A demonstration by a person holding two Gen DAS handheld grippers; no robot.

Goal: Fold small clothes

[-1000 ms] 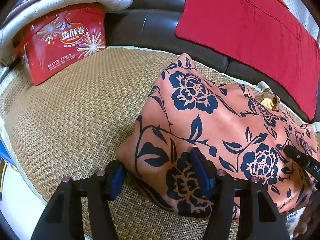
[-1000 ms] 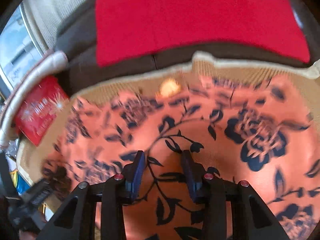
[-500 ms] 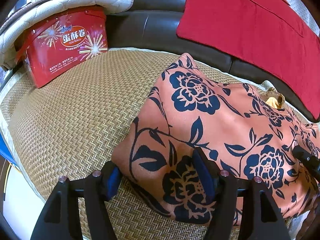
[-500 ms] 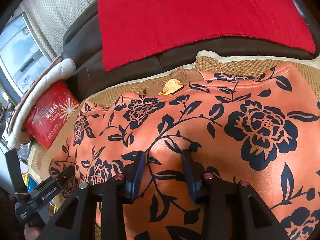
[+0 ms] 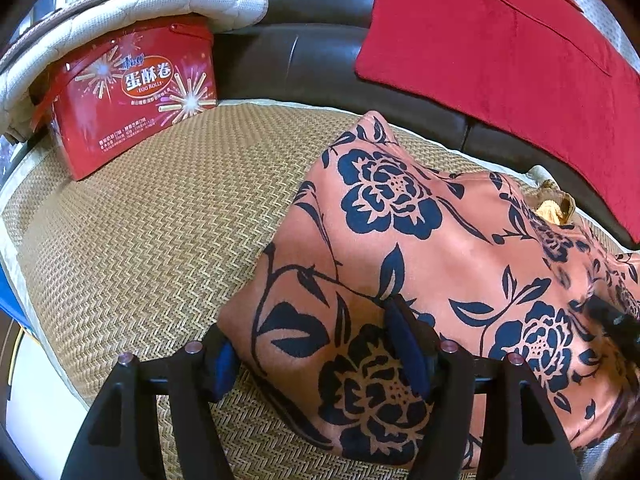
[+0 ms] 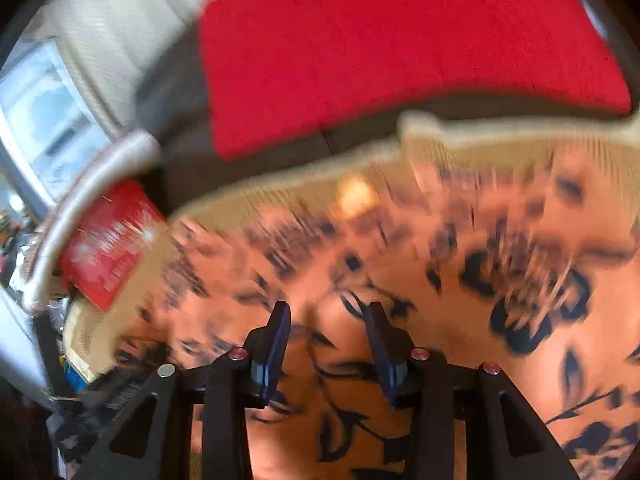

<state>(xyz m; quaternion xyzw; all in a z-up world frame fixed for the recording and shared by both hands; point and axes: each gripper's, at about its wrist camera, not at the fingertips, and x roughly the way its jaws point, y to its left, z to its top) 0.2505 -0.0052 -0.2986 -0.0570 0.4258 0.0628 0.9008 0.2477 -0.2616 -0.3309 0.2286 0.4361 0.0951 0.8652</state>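
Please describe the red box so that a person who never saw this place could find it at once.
Start from the woven straw mat on the dark leather sofa. At its far left corner, under a white quilted pad, stands the red box. Unlike the plain red cloth, it shows fireworks and the words EGG ROLLS.

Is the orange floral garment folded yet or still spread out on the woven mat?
Partly folded, it seems: the orange floral garment lies on the woven mat with its near corner doubled over into a thick edge. Completeness: cannot tell.

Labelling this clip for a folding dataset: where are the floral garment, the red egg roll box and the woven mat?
floral garment (image 5: 452, 256), left wrist view, orange middle panel.
red egg roll box (image 5: 132, 100), left wrist view, printed front face.
woven mat (image 5: 160, 248), left wrist view, bare weave left of garment.
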